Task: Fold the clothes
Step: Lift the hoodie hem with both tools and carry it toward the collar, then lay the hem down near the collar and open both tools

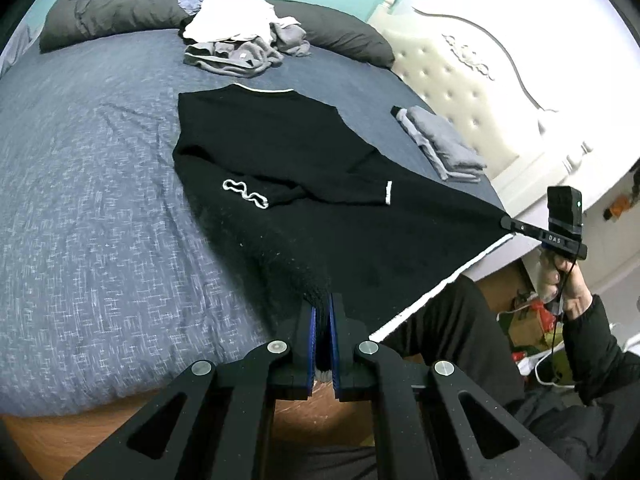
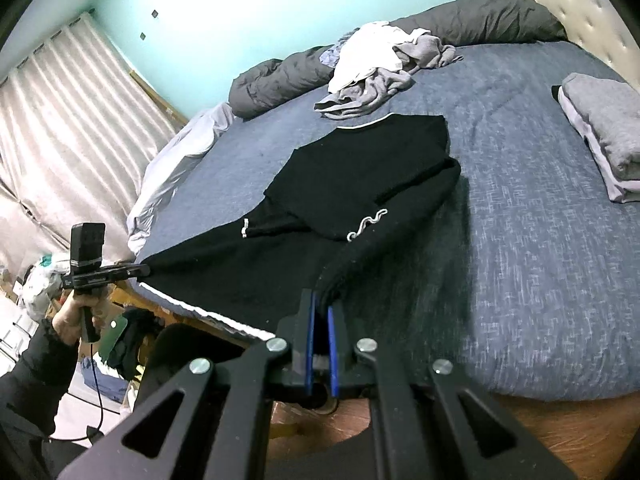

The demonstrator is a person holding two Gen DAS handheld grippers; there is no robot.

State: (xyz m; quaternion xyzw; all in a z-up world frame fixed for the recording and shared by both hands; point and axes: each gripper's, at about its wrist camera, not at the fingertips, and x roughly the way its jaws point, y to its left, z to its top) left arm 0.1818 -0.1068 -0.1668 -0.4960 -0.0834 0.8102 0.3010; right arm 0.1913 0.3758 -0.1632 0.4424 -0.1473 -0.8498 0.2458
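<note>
Both claws clamped on black sweater (image 1: 280, 148) hem corners: left claw (image 1: 323, 312), right claw (image 2: 320, 312). Keep hem taut, carry evenly toward collar at 12 o'clock, matching edges.

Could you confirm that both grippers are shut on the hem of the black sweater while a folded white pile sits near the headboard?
Not quite: the folded pile near the headboard is grey, not white, as the right wrist view shows. Both the left gripper and right gripper are indeed shut on the black sweater.
</note>
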